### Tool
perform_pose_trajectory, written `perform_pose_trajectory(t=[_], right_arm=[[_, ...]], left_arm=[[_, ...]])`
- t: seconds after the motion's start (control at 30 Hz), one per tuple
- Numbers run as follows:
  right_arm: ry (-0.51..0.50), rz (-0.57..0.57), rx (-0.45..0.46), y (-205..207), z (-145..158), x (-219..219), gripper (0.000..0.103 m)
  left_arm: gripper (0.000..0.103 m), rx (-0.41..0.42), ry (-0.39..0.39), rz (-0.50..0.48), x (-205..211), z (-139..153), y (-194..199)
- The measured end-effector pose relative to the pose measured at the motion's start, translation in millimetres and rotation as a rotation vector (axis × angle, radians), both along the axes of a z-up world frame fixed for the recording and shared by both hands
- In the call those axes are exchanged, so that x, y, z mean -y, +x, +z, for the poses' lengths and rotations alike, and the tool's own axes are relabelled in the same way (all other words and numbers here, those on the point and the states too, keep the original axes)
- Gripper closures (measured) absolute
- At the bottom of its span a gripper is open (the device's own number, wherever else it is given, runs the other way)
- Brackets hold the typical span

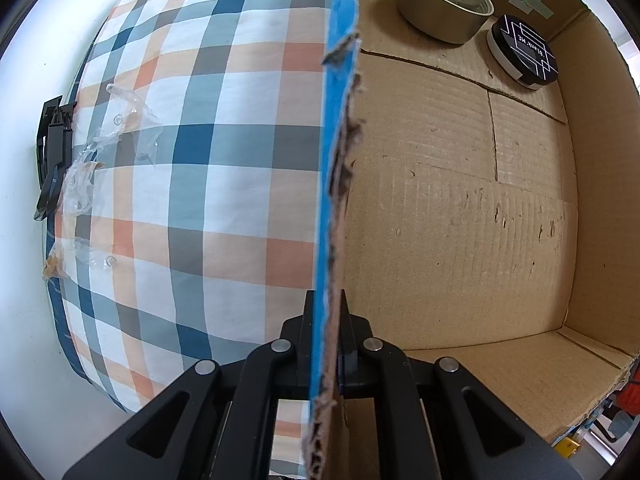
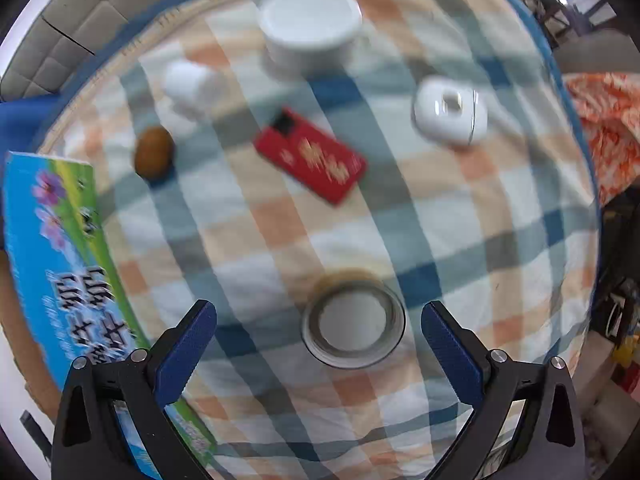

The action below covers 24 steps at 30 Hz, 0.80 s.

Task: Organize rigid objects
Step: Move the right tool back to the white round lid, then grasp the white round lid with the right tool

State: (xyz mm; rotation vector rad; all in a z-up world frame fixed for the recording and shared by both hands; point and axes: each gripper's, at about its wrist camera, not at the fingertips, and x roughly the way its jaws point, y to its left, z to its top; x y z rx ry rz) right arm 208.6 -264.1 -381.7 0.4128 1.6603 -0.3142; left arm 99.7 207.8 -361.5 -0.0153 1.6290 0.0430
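Left gripper (image 1: 326,300) is clamped on your cardboard box (image 1: 460,208) wall; a gold tin (image 1: 440,12) and black-lidded jar (image 1: 520,54) sit inside. Your right gripper (image 2: 318,316) hangs apart over the round tin (image 2: 354,322) on the checked cloth (image 2: 440,220), red card (image 2: 312,154) beyond.

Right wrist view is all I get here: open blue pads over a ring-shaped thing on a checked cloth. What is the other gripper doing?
Observer: The left gripper is shut on the torn edge of the cardboard box's wall, one finger on each side of it.
Operator: Is anything in that box yet?
Observer: Yes, two things in its far corner: a tan round tin and a flat round black-lidded case.
Operator: Room for more?
Observer: Most of the box floor is bare cardboard.
Operator: Anything beside the box that I miss?
Observer: Crumpled clear plastic wrap lies at the cloth's far edge.
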Motion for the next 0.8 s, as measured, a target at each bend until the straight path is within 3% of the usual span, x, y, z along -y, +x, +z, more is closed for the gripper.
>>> perform_pose_trajectory(t=[0.37,0.53,0.8], right_arm=[[0.026,-0.042,-0.059,-26.8,-35.5,10.2,0.000],[0.031,-0.064,-0.086,-30.3,-49.4,19.0,0.024],[0.017,-0.064,-0.096,-44.1,-52.4,21.8,0.035]], left_arm=[[0.098,-0.001,0.005,-0.007,2.1,-1.8,0.6],[0.098,-0.001,0.006,-0.010,2.8,-2.1,0.4],[0.098,-0.001,0.008,-0.011,4.0,-1.7,-0.3]])
